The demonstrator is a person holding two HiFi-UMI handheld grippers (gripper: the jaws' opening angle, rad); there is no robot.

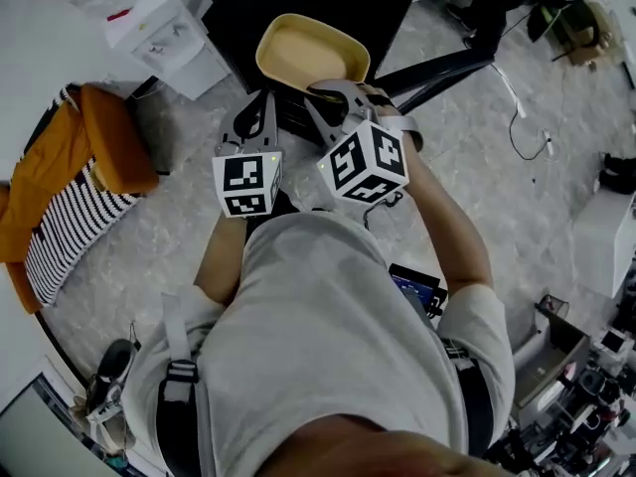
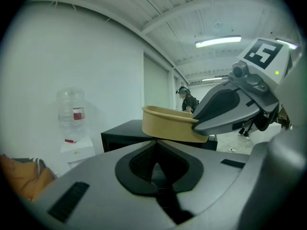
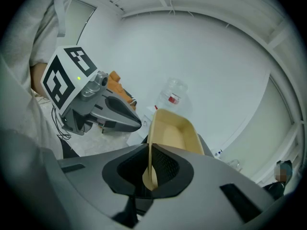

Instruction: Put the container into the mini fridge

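A tan oblong container (image 1: 313,53) hangs in front of a black mini fridge (image 1: 338,3), over its near top edge. My right gripper (image 1: 336,95) is shut on the container's near rim; in the right gripper view the thin wall (image 3: 149,169) stands edge-on between the pads, with the tub (image 3: 175,128) reaching away. My left gripper (image 1: 258,107) is beside it on the left, jaws shut with nothing between them (image 2: 156,157). The left gripper view shows the container (image 2: 170,123) just ahead, held by the right gripper (image 2: 225,109), and the fridge (image 2: 120,134) behind. Whether the fridge door stands open is hidden.
A white water dispenser (image 1: 154,23) with a bottle (image 2: 71,108) stands left of the fridge. Orange and striped cloth (image 1: 70,187) lies at the left. Black furniture legs (image 1: 442,68) and cables (image 1: 527,117) cross the floor on the right. A person (image 2: 186,98) stands far off.
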